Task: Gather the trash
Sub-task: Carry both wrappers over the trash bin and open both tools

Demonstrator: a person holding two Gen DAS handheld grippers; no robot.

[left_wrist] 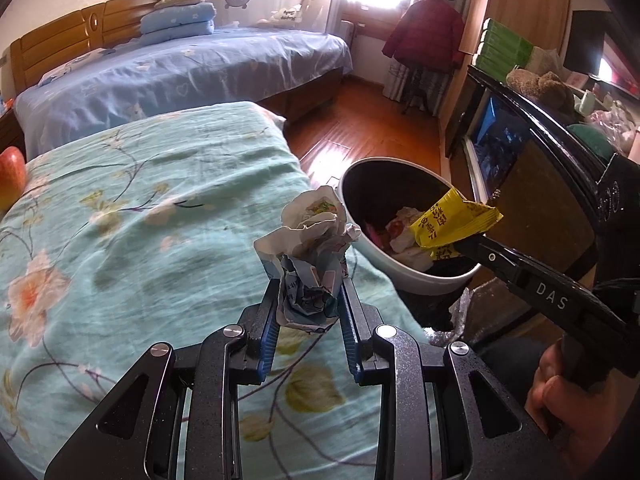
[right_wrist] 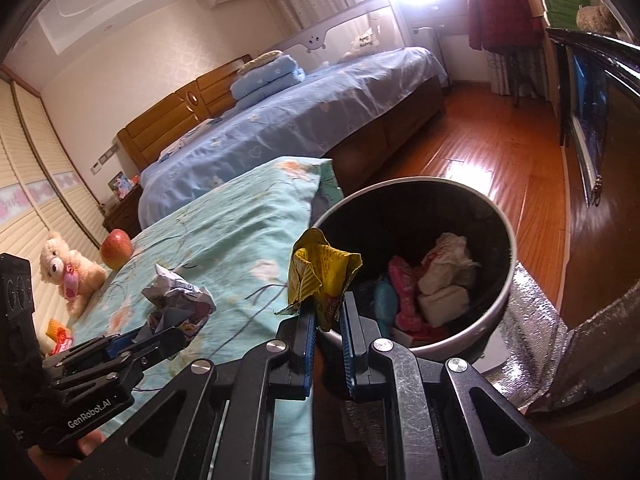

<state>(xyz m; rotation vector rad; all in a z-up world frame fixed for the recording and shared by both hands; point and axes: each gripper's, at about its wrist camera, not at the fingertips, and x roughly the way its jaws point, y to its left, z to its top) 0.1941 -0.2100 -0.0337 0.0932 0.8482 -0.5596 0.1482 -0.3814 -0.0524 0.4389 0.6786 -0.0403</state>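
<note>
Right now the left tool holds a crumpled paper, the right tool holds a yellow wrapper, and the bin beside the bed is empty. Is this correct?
Not quite: the bin is not empty. The right wrist view shows white paper and pink and blue packets lying inside it. The rest is right: the left tool holds the crumpled paper, the right tool holds the yellow wrapper, and the bin stands beside the bed.

Bed [right_wrist: 240, 216] with teal floral cover carries an apple [right_wrist: 116, 248], a teddy bear [right_wrist: 68, 272] and an orange toy [right_wrist: 58, 334].

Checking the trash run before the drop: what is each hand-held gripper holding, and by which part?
Left hand-held gripper: crumpled paper wad, by its lower end. Right hand-held gripper: yellow wrapper, by its bottom edge.
</note>
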